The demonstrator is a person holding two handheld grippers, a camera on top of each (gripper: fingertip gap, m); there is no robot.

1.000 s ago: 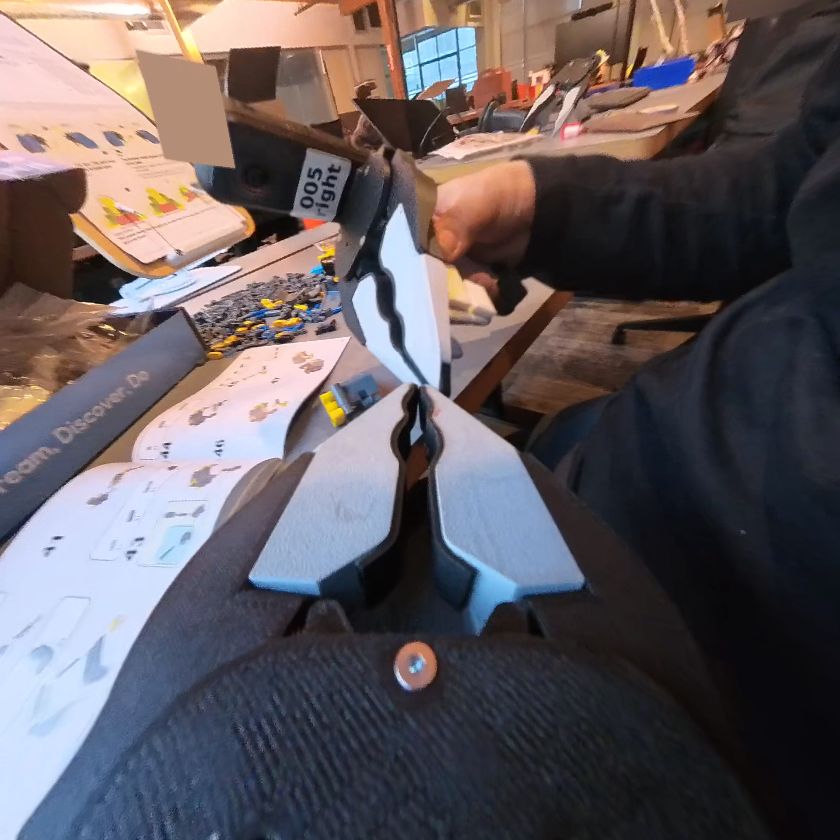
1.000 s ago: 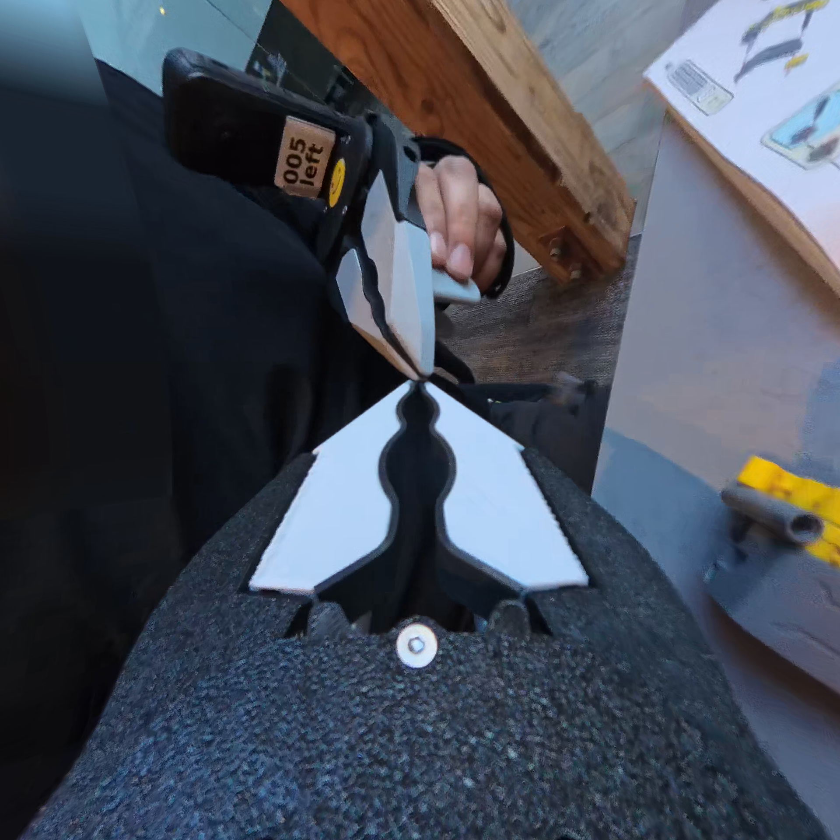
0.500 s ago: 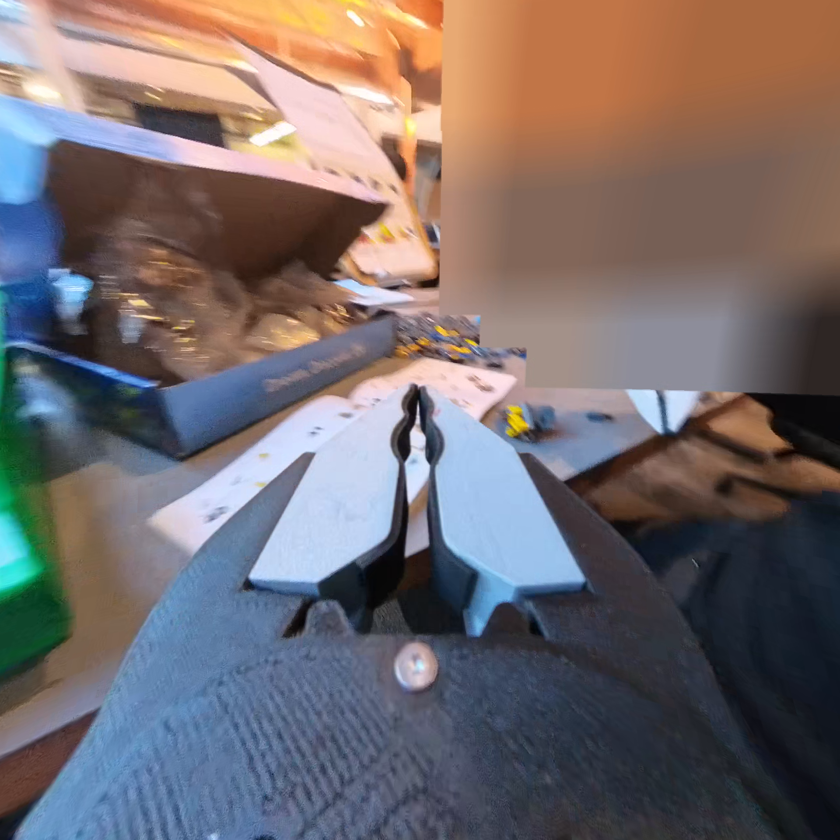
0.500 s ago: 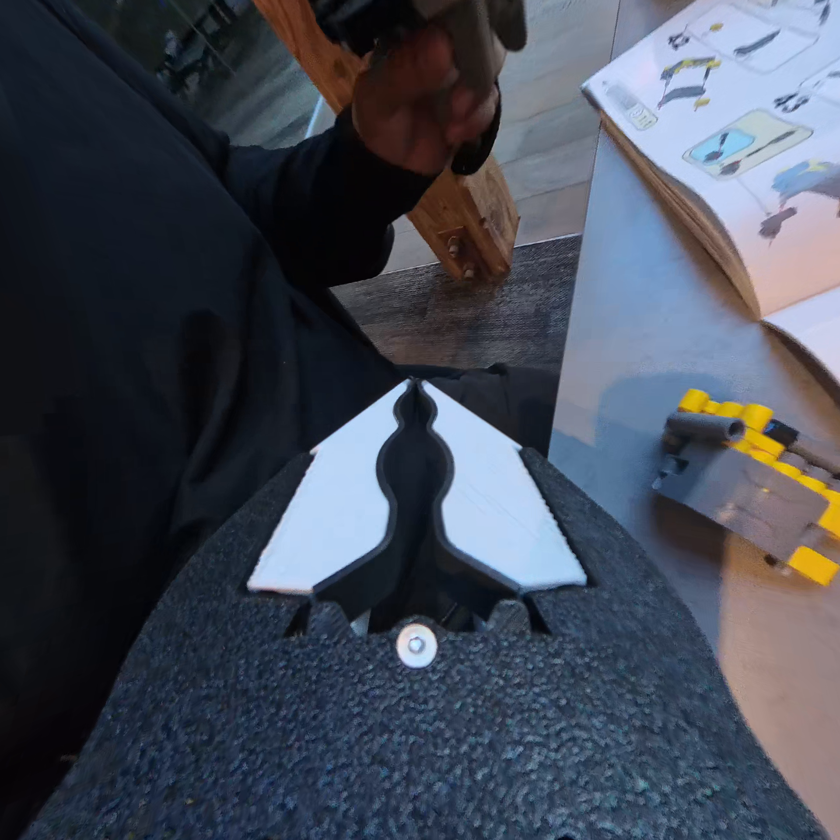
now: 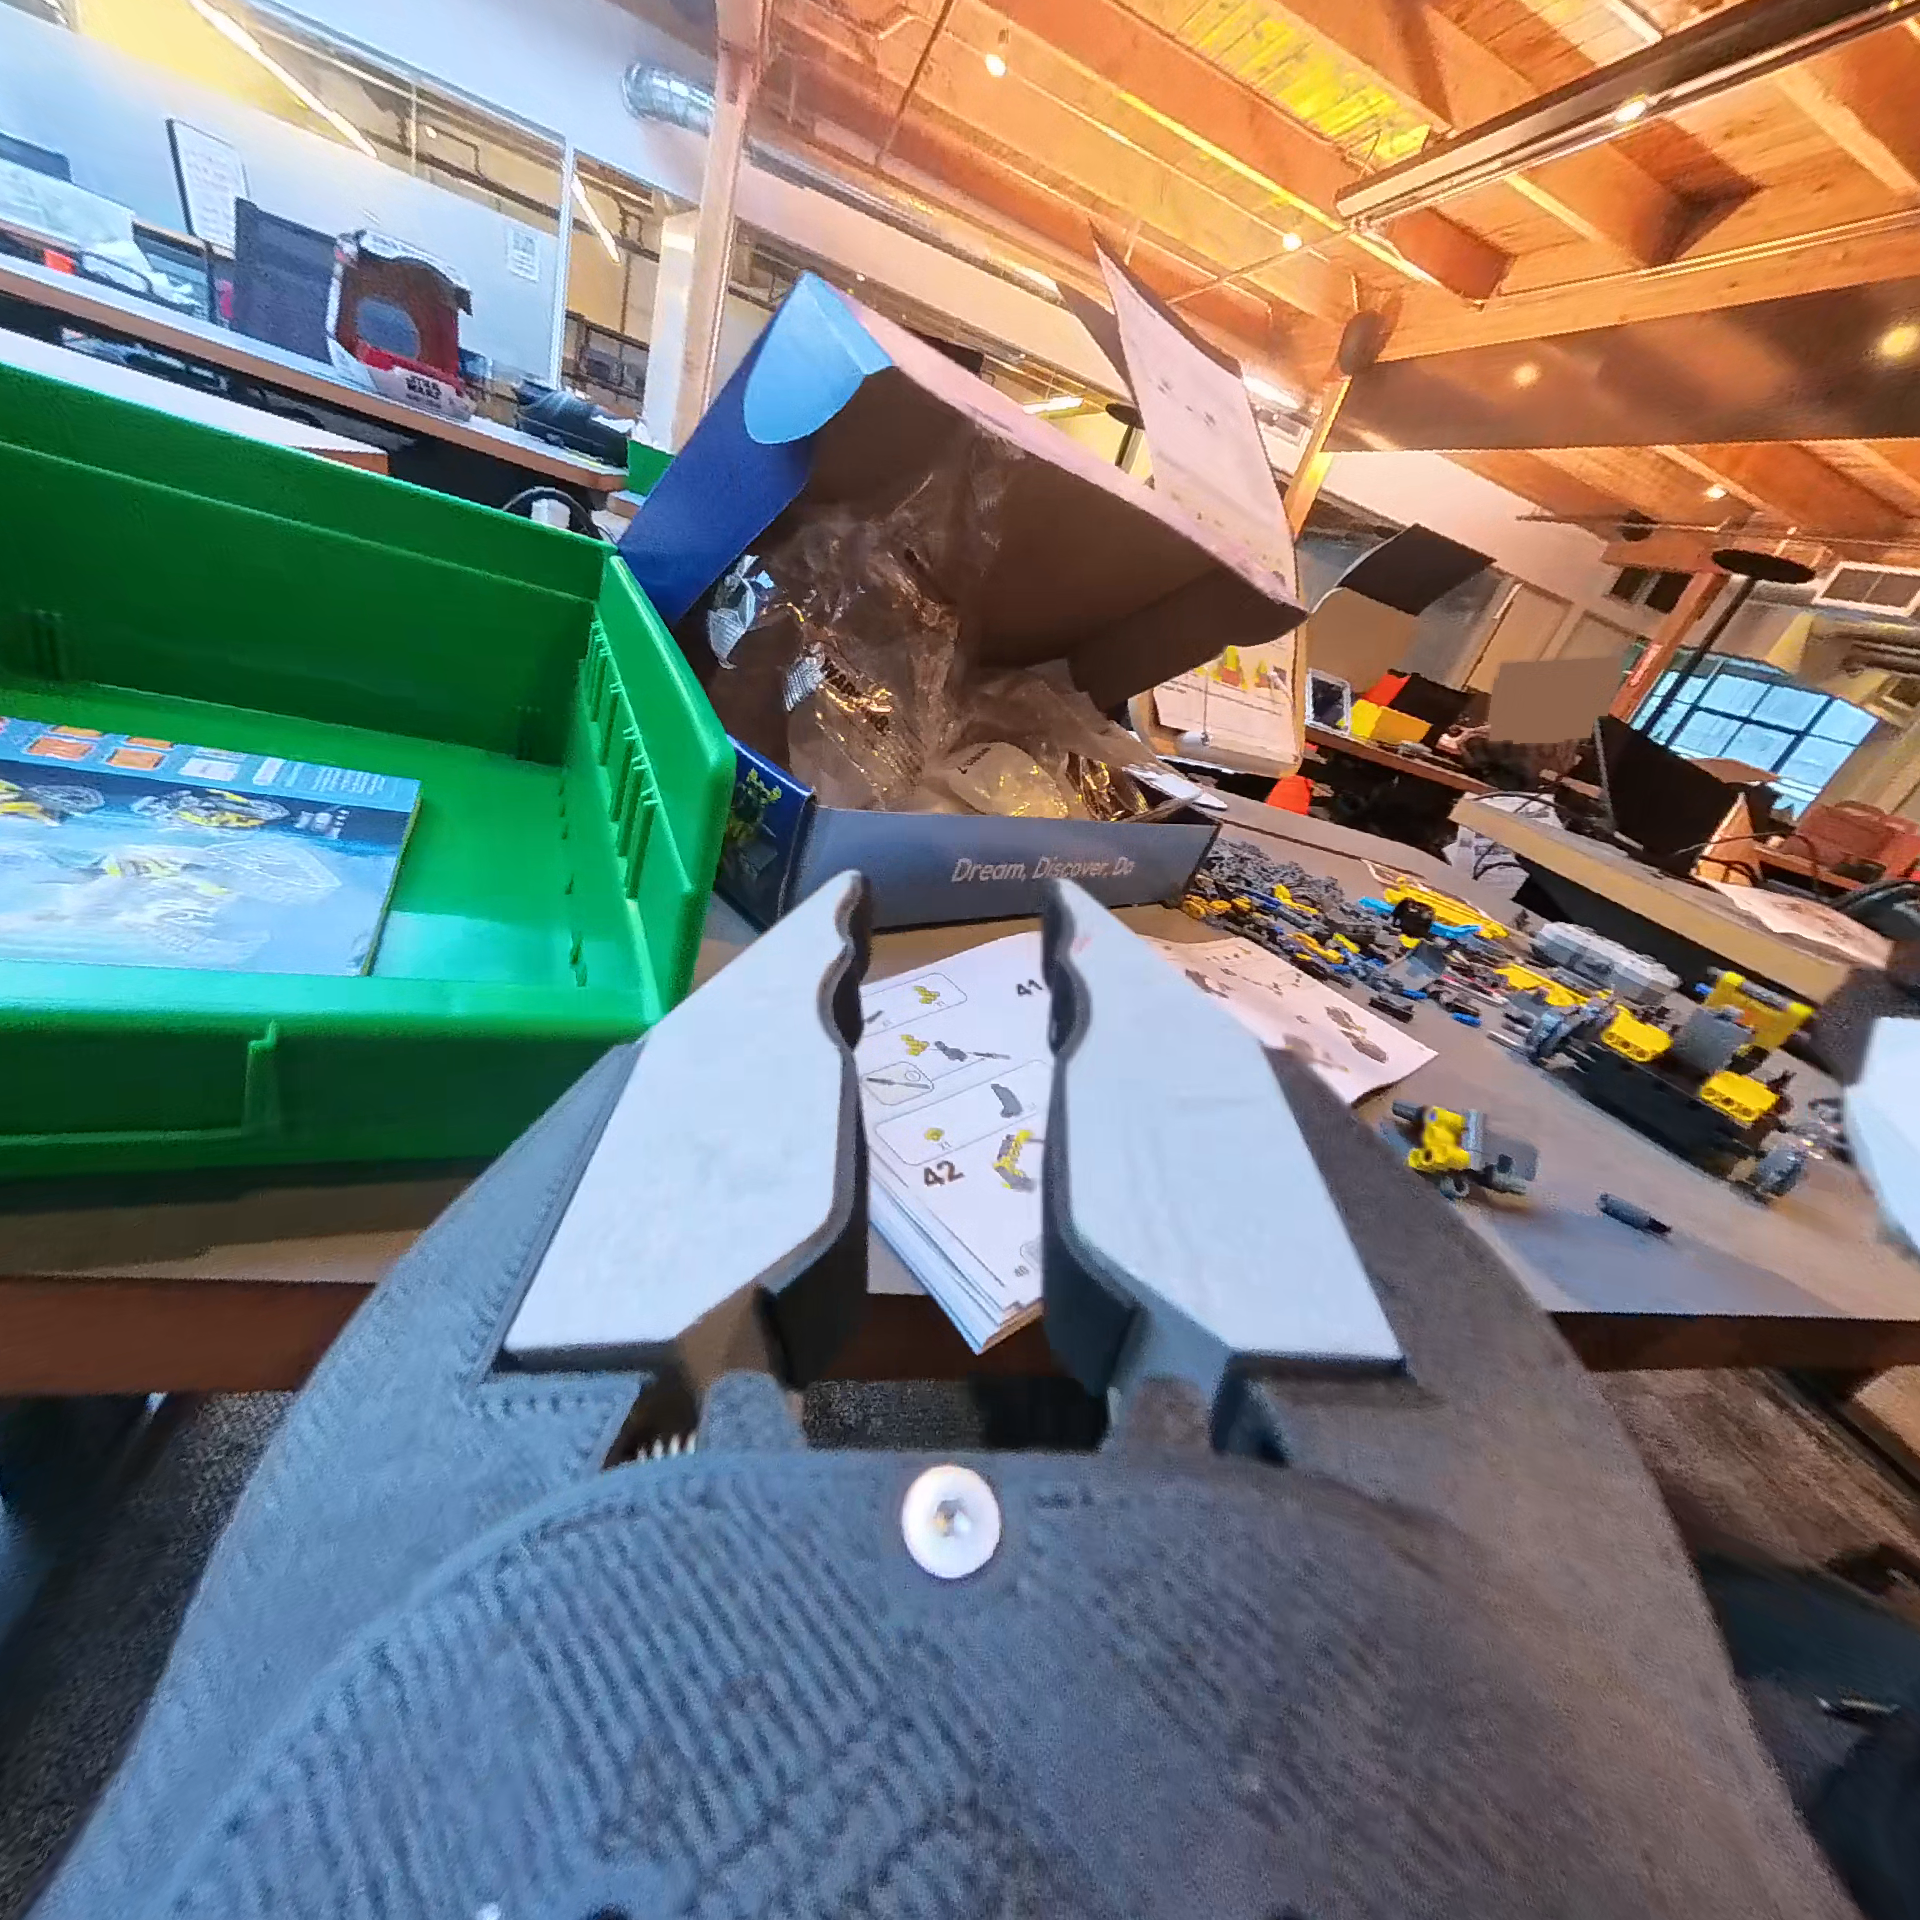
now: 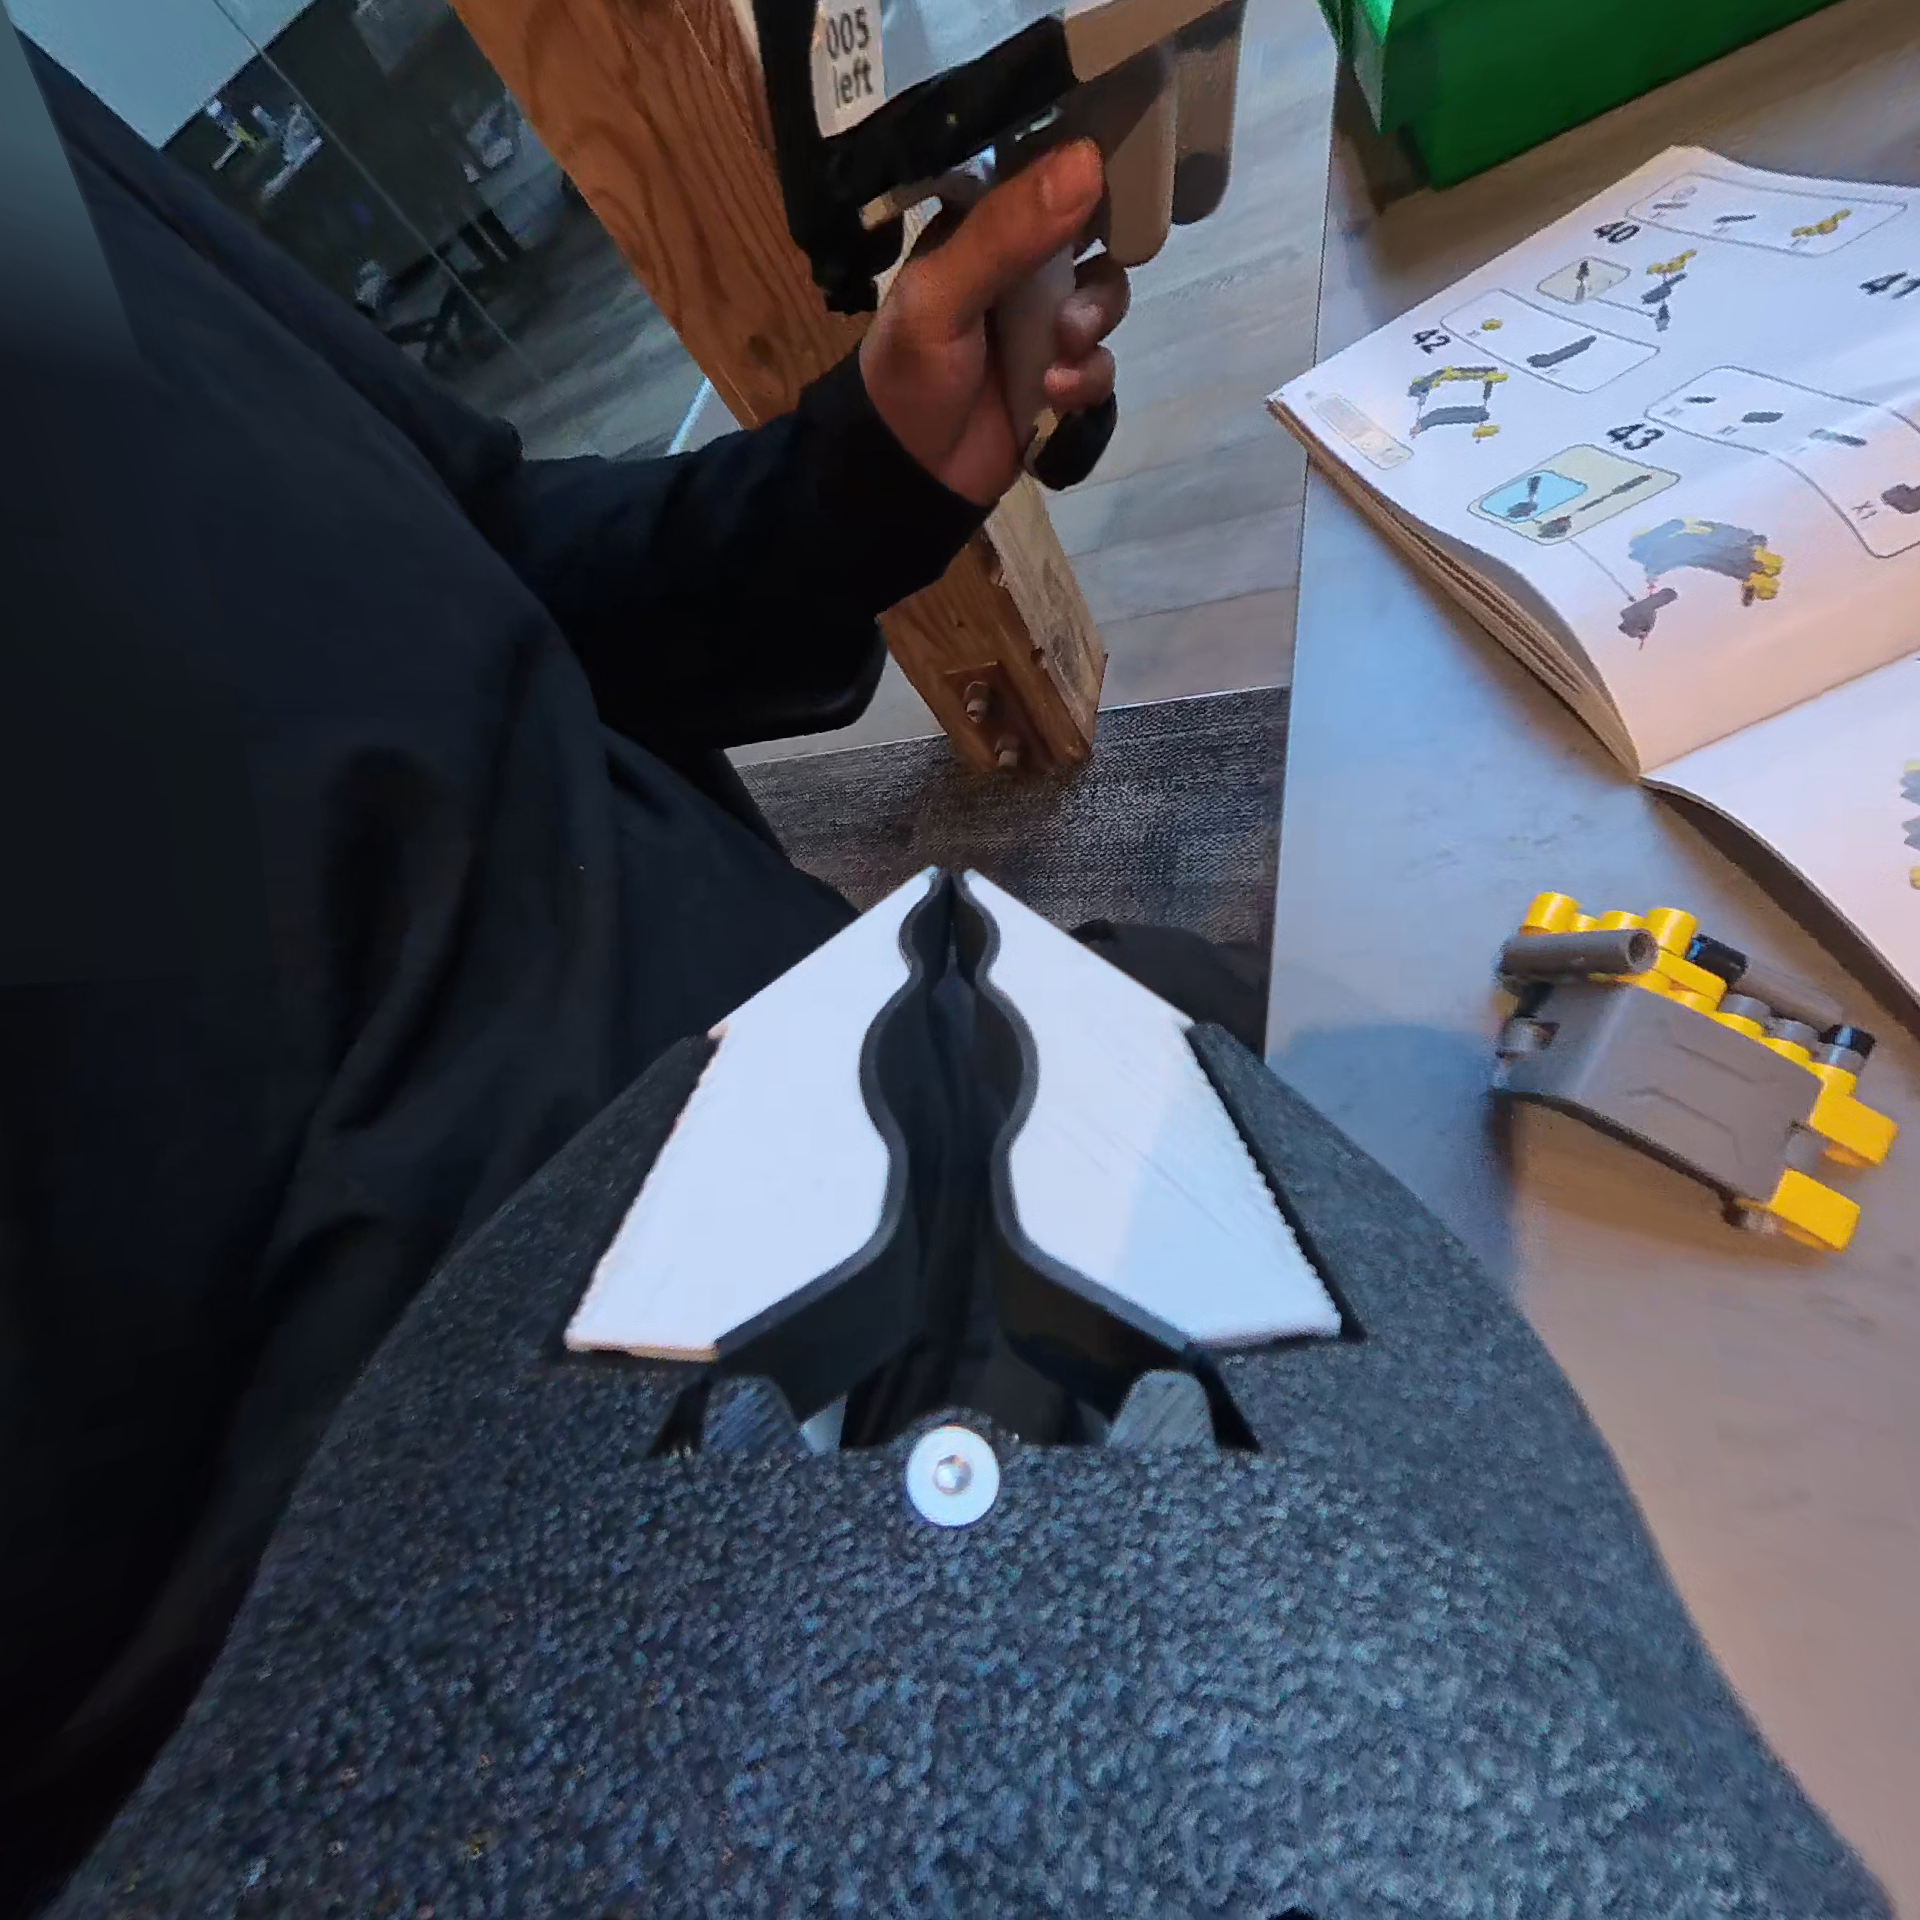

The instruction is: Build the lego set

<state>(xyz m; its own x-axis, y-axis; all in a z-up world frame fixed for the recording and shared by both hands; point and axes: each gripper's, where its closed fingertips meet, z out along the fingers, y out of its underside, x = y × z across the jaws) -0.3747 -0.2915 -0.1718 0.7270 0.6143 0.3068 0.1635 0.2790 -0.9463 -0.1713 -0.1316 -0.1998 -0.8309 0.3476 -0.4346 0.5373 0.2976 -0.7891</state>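
Small grey-and-yellow brick assembly (image 6: 1683, 1081) on worktop (image 6: 1455, 831), right of right gripper (image 6: 954, 878); jaws closed, empty. Probably light, rigid, knobbly; grey body likeliest hold. Left gripper (image 5: 951, 904) jaws parted, empty, instruction booklet (image 5: 966, 1101) between and beyond.

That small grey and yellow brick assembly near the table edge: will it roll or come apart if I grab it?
The grey and yellow brick assembly lies on a flat side, so it probably won't roll. Its grey tube and protruding pins may pop off under a squeeze. Likely light.

Left gripper (image 5: 951, 914) fingers parted and empty; right gripper (image 6: 954, 881) fingers closed, empty.
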